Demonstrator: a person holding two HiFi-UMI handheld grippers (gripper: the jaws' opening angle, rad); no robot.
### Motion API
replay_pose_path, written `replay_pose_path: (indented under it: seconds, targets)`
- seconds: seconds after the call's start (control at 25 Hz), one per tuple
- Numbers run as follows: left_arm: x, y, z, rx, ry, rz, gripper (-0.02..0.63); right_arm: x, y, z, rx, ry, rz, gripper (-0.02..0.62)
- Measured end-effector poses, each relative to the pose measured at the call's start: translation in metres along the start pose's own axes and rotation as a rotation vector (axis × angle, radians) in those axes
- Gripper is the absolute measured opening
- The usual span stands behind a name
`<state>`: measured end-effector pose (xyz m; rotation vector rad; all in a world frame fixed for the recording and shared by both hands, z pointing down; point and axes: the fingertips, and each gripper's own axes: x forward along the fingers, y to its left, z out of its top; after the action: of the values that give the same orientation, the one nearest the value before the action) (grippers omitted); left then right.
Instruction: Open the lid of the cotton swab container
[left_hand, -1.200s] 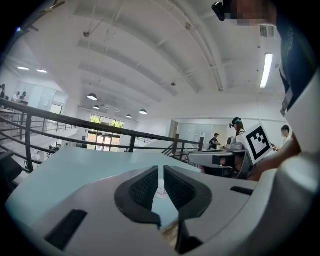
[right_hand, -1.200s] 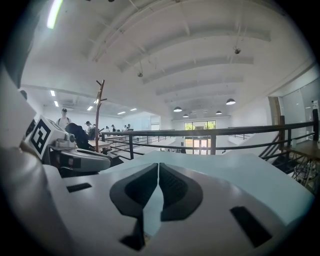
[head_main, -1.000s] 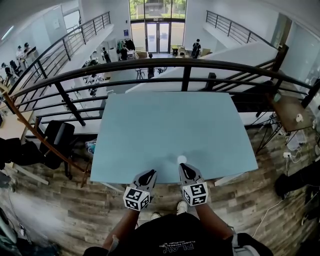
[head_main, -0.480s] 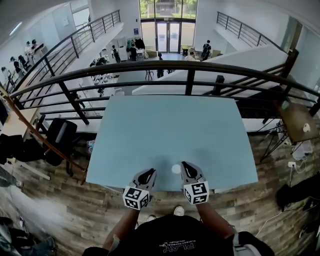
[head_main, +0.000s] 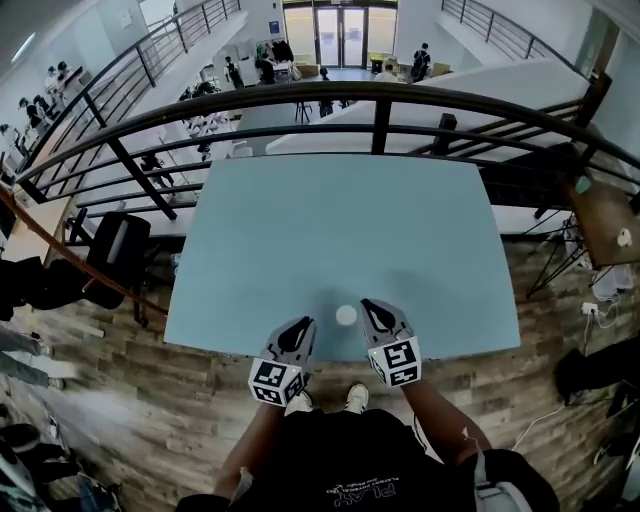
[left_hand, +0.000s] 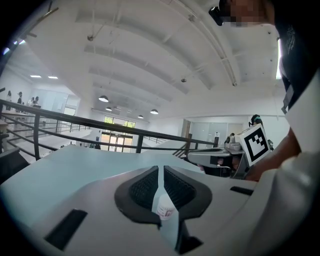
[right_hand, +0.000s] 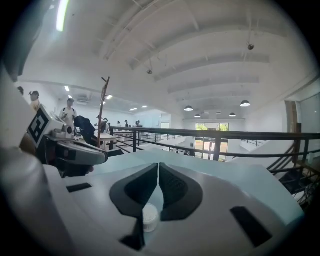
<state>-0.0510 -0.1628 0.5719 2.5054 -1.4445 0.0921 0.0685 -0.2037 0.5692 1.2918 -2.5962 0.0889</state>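
A small white round cotton swab container (head_main: 345, 315) stands on the light blue table (head_main: 340, 220) near its front edge, lid on. My left gripper (head_main: 303, 324) lies just left of it, the jaws a narrow slit apart with nothing gripped. My right gripper (head_main: 368, 304) lies just right of it, shut and empty. Neither touches the container. In the left gripper view the container (left_hand: 165, 207) shows low through the gap under the jaws of the left gripper (left_hand: 160, 172). In the right gripper view the same container (right_hand: 149, 217) shows below the right gripper (right_hand: 158, 167).
A dark metal railing (head_main: 380, 95) runs along the table's far edge, with a drop to a lower floor behind it. A black chair (head_main: 115, 250) stands left of the table. The wooden floor (head_main: 150, 420) lies below the near edge.
Both grippers have moved forward from the table's front edge and now flank the container. The container has stayed in place on the table.
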Motion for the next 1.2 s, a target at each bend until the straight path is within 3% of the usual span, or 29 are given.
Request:
replay_pose_path:
  seconds: [0.72, 0.88, 1.08, 1.2]
  targets:
    - [0.005, 0.028, -0.041, -0.021, 0.102, -0.085, 0.048, 0.012, 0.030, -0.060, 0.064, 0.112, -0.084, 0.028]
    - [0.012, 0.034, -0.053, -0.008, 0.112, -0.081, 0.048, 0.017, 0.036, -0.078, 0.092, 0.150, -0.066, 0.128]
    - [0.017, 0.038, -0.059, -0.018, 0.114, -0.068, 0.048, 0.021, 0.034, -0.105, 0.122, 0.209, -0.062, 0.200]
    - [0.020, 0.038, -0.062, -0.012, 0.113, -0.067, 0.048, 0.023, 0.034, -0.121, 0.136, 0.242, -0.057, 0.212]
